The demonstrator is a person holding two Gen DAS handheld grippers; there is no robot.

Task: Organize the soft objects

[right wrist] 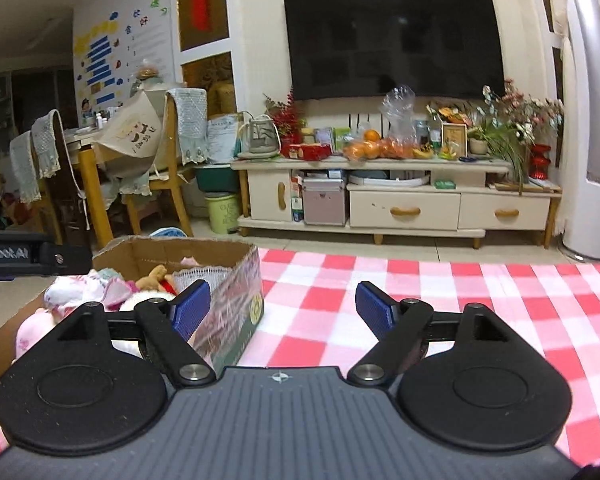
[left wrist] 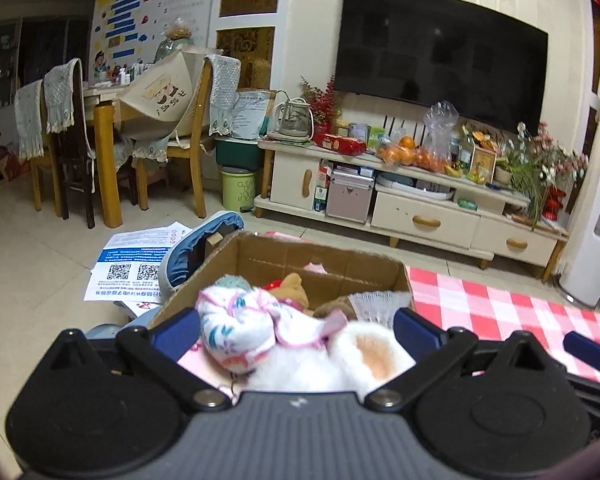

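Between the spread left hand-held gripper [left wrist: 296, 326], white plush toy [left wrist: 340, 360]; right hand-held gripper [right wrist: 283, 306] spread, empty.

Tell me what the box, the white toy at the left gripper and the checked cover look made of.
Box: corrugated cardboard, matte brown inside, with ragged torn rims; its outer face looks printed and glossy.
White toy: seemingly plush, with fuzzy white pile and a tan patch.
Checked cover: probably woven or fleecy cloth, red and white, matte; the blur leaves the weave unclear.
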